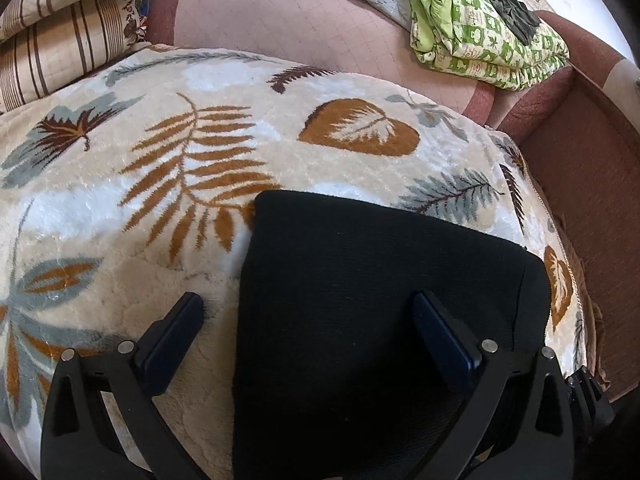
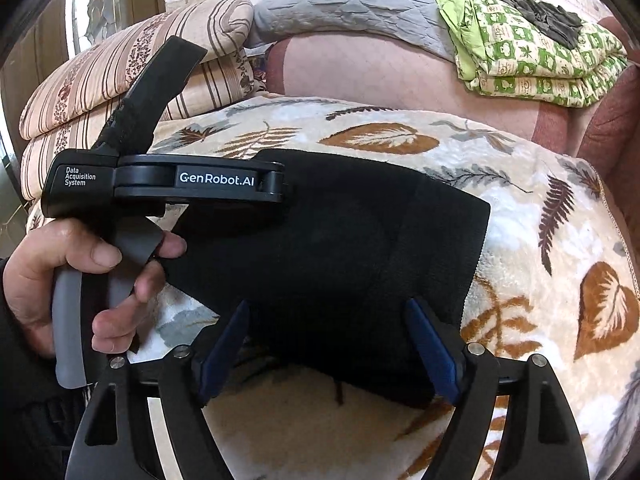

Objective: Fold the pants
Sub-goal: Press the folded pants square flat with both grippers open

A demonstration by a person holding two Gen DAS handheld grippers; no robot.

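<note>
The black pants (image 1: 376, 304) lie folded into a compact rectangle on a leaf-patterned blanket (image 1: 140, 168). My left gripper (image 1: 310, 308) is open just above them, its left finger over the blanket and its right finger over the pants. In the right wrist view the pants (image 2: 340, 248) lie ahead, and my right gripper (image 2: 328, 316) is open, its fingers spread over their near edge. The left gripper's body (image 2: 160, 184), held in a hand, hangs over the pants' left side.
Striped pillows (image 1: 52, 40) are stacked at the back left. A green patterned folded quilt (image 1: 488, 32) with a dark garment on it lies at the back right on a pink mattress (image 1: 280, 28). The brown sofa edge (image 1: 580, 184) runs along the right.
</note>
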